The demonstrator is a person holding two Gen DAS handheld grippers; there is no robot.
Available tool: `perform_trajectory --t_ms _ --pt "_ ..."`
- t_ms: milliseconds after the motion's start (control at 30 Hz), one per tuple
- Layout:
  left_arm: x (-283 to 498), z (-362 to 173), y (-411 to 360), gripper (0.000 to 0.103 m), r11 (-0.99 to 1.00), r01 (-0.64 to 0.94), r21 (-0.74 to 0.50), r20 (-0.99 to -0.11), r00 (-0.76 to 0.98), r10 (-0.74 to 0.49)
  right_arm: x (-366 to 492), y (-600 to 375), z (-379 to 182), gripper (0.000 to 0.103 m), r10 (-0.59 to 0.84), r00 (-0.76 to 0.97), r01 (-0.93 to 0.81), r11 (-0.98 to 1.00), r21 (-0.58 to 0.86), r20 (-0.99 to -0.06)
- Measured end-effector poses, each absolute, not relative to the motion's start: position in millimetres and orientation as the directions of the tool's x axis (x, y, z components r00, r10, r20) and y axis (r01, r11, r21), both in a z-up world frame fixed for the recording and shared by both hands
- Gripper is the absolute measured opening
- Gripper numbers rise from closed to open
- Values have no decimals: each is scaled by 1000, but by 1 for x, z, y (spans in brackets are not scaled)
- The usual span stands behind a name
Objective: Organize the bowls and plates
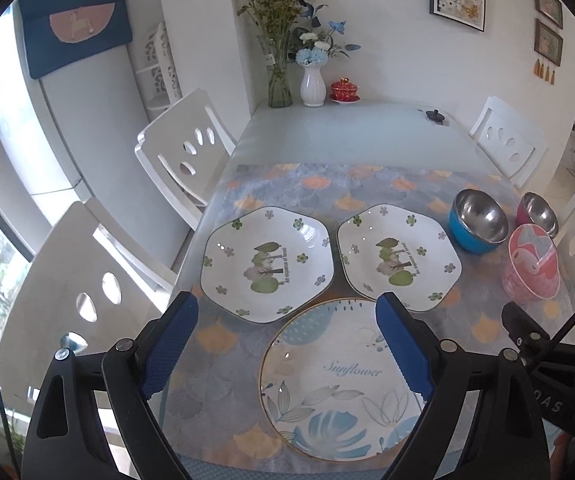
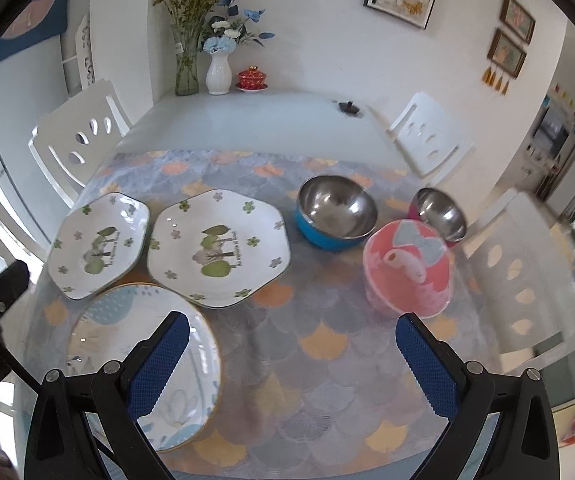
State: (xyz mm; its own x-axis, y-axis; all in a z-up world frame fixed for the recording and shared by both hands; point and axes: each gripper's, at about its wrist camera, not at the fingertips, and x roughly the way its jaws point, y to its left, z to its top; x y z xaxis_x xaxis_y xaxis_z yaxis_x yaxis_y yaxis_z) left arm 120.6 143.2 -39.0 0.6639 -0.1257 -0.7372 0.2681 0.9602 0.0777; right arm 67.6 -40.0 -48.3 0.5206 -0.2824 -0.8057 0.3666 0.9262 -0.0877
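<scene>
I hold both tools above the near end of the table [image 1: 327, 136], over the patterned mat [image 2: 327, 344]. My left gripper [image 1: 287, 344] has its blue pads spread wide with nothing between them, and it hangs over the round Sunflower plate [image 1: 339, 384], which lies flat at the mat's near edge. My right gripper [image 2: 293, 364] is likewise wide apart and holds nothing; its left pad sits over the edge of that same round plate, while bare mat shows between the fingers. Beyond the round plate lie two hexagonal plates with green flowers: the left flowered plate [image 1: 267, 264] and the right flowered plate [image 1: 399, 256], side by side and nearly touching, their near rims just overlapping the round plate's far rim. To the right stands the blue bowl [image 2: 335, 212] with its steel inside, upright, and farther right the magenta bowl [image 2: 439, 212] (partly hidden). In front of them stands the pink bowl [image 2: 407, 268], just beside the magenta one. At the table's far end stand a glass vase [image 1: 279, 80], a white vase [image 1: 312, 86] and a red lidded cup [image 1: 344, 90].
</scene>
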Motion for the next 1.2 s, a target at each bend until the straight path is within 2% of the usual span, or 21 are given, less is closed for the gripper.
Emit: perform_trajectory --t_ms 233,633,1200 --pt "126 -41 154 90 969 233 78 -740 665 -100 69 -40 -49 103 -293 532 368 925 -95 -794" --pt "137 -55 218 90 997 64 48 -770 638 -4 61 -42 -53 103 -270 557 361 930 -63 -785" --pt "137 -70 199 90 983 182 24 -798 596 -91 63 -41 -70 103 -238 522 361 932 -41 -819"
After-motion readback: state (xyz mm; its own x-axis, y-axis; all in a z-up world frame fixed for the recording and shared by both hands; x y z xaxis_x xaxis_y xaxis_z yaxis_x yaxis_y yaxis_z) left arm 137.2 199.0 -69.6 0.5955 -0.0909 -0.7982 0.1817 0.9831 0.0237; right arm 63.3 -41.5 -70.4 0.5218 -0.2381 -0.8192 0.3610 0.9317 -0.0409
